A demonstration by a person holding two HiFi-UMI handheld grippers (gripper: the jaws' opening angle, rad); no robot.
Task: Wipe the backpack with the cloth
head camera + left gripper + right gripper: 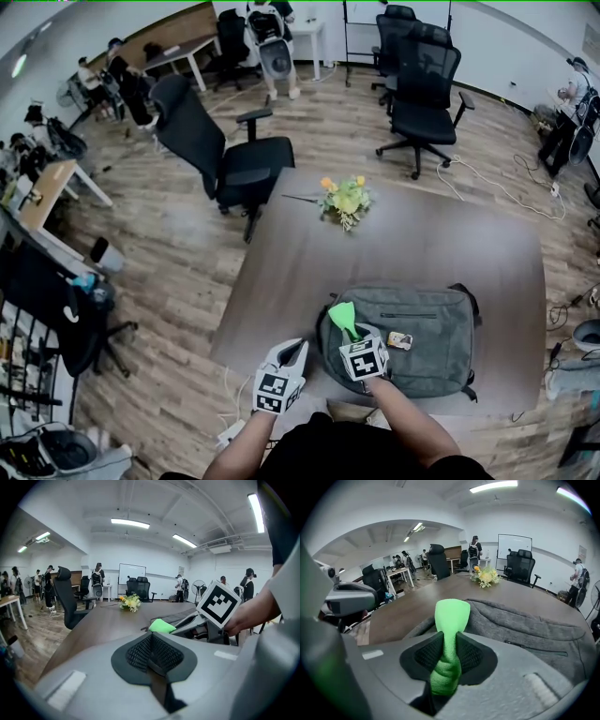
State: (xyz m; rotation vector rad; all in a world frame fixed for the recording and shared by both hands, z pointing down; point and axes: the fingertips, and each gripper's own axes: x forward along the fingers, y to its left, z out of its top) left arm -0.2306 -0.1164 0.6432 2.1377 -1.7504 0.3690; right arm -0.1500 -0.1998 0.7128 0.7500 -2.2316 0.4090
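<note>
Green cloth [343,317]: bunched into a twist and pinched in the right gripper [349,331]. Its free end fans out ahead of the fingers, over the near-left part of the backpack. Whether it touches the fabric cannot be told.
Cloth handling: it looks soft, light and floppy. The grip sits on the bunched middle, so only a short tuft is likely to do the wiping. Pressing it flat should cover more surface.
Grey backpack [422,342]: lies flat on its back at the near edge of the worktop. It has a woven shell and a dark zip line across the front panel.
Backpack handling: it seems soft and slack rather than stiff, so it may ruck up or slide under a stroke. The near-left edge or a strap looks like the place to steady it.
Writing: a small orange-brown patch [400,340] sits on the front of the backpack, but its print is too small to read. The marker cubes carry only black-and-white squares.
Right fingers: clenched on the cloth.
Left gripper [296,352]: just left of the backpack at the worktop's near corner. Its fingers are pressed together with nothing between them.
Worktop [450,234]: dark brown wood grain, with a bunch of yellow flowers [345,200] well beyond the backpack.
Beyond: a black office chair [225,159] stands on the plank floor.
</note>
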